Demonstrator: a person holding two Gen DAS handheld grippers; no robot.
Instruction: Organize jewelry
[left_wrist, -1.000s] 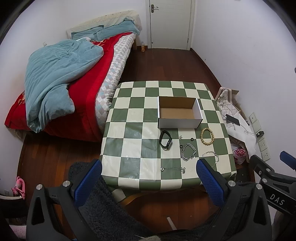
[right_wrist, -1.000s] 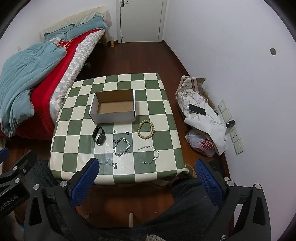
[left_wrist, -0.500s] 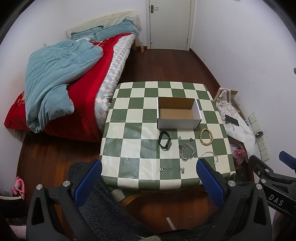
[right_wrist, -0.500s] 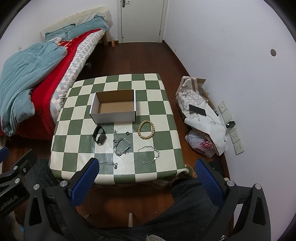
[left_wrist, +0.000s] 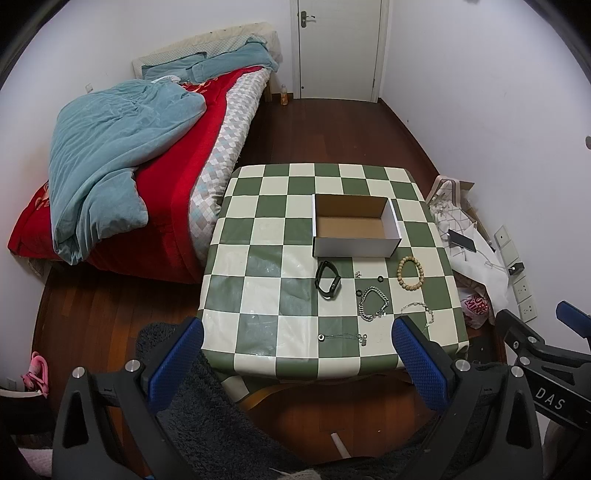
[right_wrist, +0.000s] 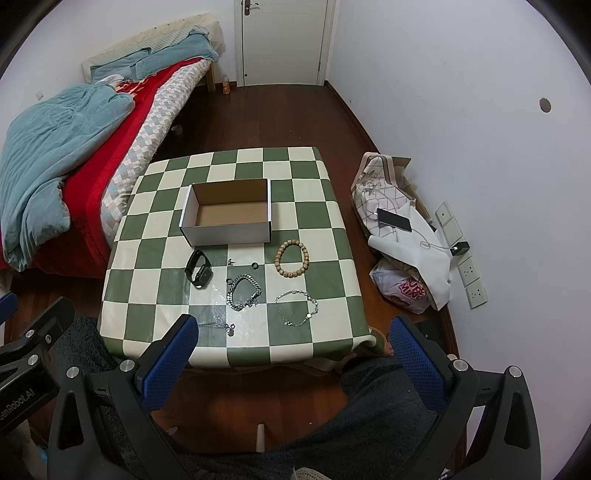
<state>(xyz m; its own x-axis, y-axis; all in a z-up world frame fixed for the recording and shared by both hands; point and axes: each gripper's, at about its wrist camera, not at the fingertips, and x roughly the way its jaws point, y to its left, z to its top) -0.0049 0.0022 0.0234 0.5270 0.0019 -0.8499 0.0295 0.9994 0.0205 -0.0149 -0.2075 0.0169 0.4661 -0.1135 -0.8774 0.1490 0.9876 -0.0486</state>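
Left tool (left_wrist: 295, 354) and right tool (right_wrist: 291, 354), each spread wide with nothing between the blue pads, held above the floor short of the near edge of the checkered surface (right_wrist: 314, 221). At the surface's centre stands an open cardboard box (right_wrist: 227, 216), unfilled. Toward 6 o'clock from the box lie the jewelry pieces, all apart from one another: black watch (right_wrist: 198, 268) at 7 o'clock, wooden bead bracelet (right_wrist: 291, 258) at 5 o'clock, silver chain bracelet (right_wrist: 243, 291) at 6 o'clock, thin silver bracelet (right_wrist: 297, 307) beyond the beads, and fine necklace (right_wrist: 218, 326) nearest the edge. Bed (left_wrist: 122, 166) at 9 o'clock of the surface
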